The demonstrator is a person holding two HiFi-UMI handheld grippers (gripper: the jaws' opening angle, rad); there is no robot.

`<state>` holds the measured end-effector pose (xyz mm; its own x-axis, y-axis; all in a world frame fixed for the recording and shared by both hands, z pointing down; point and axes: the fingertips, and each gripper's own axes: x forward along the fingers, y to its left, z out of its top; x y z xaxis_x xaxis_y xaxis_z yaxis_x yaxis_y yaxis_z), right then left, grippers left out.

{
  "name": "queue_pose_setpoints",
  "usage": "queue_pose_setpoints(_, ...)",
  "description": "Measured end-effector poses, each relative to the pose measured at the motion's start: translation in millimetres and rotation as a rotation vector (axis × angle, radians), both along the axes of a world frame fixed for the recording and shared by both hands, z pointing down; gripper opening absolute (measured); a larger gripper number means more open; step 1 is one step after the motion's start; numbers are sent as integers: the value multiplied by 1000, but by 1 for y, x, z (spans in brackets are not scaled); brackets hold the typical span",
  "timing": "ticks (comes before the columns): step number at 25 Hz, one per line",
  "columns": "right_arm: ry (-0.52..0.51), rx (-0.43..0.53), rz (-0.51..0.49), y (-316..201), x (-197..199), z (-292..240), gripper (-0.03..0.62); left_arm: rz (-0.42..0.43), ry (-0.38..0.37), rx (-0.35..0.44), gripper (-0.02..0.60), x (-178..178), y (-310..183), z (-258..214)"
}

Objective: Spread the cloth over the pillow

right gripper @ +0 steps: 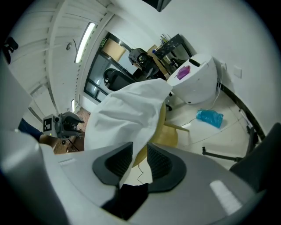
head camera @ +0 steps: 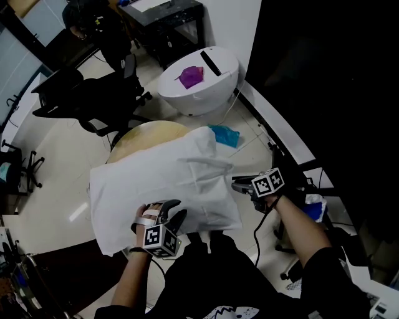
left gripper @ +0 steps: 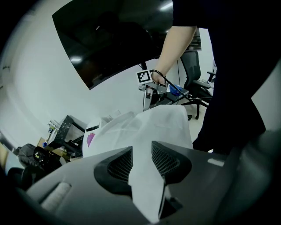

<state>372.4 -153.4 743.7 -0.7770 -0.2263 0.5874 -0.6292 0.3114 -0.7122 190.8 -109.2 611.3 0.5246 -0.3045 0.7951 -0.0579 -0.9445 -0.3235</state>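
Note:
A white cloth (head camera: 168,180) lies draped over a yellowish pillow (head camera: 146,134), which shows only at the far edge. My left gripper (head camera: 167,213) is at the cloth's near edge. In the left gripper view its jaws (left gripper: 142,149) are shut on a fold of the cloth (left gripper: 149,127). My right gripper (head camera: 237,184) is at the cloth's right corner. In the right gripper view its jaws (right gripper: 139,151) stand open, and the cloth's edge (right gripper: 127,114) hangs loosely against the left jaw. The pillow (right gripper: 162,136) shows through the gap. Each gripper appears in the other's view: the right gripper (left gripper: 151,94) and the left gripper (right gripper: 66,125).
A white rounded pod (head camera: 199,81) with a purple item on it stands beyond the pillow. A blue bag (head camera: 223,135) lies on the tiled floor beside it. Black office chairs (head camera: 93,99) stand at the left, a dark desk (head camera: 168,19) at the back, and a black wall on the right.

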Motion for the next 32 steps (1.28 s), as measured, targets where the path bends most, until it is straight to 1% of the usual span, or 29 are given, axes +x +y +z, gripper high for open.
queue_pose_setpoints(3,-28,-40,-1,9,-9,7,115,17,-5,-3,126,4,2,3)
queue_pose_setpoints(7,-99,-95,-2,18,-22,10,115,24,-6,3,126,7,2,3)
queue_pose_setpoints(10,-117,-108,-13,21,-26,10,106,28,-18,-14,126,4,6,7)
queue_pose_setpoints(12,-117,-100,-17,21,-26,8,20,28,-23,-20,126,1,7,10)
queue_pose_setpoints(14,-113,-91,-25,21,-24,5,12,21,-15,-13,126,1,5,8)
queue_pose_setpoints(17,-77,-72,-41,21,-16,4,12,19,-13,-12,126,2,6,8)
queue_pose_setpoints(22,36,-37,-7,4,17,7,12,29,-15,-15,126,2,7,12)
queue_pose_setpoints(24,75,-17,-14,-2,25,8,12,31,-14,-13,126,3,7,13)
queue_pose_setpoints(27,113,-10,-50,-5,23,10,12,34,-14,-19,126,1,9,14)
queue_pose_setpoints(30,132,-41,-90,1,16,19,14,29,-19,-19,126,-1,10,14)
queue_pose_setpoints(32,140,-52,-96,5,14,25,17,19,-14,-21,126,-1,10,11)
